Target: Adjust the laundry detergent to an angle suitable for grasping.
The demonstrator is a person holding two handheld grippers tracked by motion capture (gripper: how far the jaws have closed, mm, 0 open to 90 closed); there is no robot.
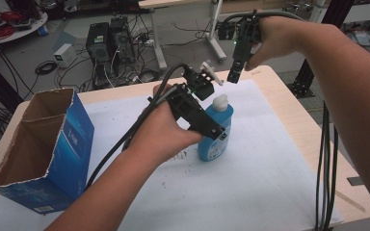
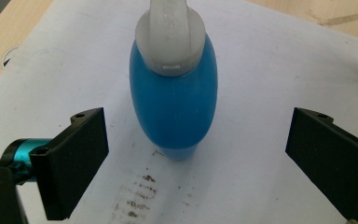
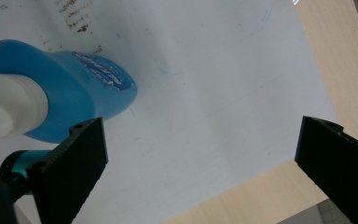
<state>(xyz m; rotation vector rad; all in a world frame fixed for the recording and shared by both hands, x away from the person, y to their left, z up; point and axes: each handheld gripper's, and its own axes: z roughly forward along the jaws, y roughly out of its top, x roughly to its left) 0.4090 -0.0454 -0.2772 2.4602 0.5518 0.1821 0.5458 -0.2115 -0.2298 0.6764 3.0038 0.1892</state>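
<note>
Status: blue bottle (image 2: 173, 105) ungrasped, mid-surface | left tongs (image 2: 196, 158) spread around it | right tongs (image 3: 200, 168) spread, above | you: close left.

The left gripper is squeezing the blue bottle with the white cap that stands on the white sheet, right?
Not quite. In the left gripper view the left gripper is wide open, jaws apart on either side of the blue bottle, not touching it. The bottle does stand on the white sheet.

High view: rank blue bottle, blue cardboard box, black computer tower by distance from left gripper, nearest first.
From the left gripper:
1. Blue bottle, directly at the jaws, mid-table.
2. Blue cardboard box, left edge of the table.
3. Black computer tower, on the floor beyond the table, far left.
</note>
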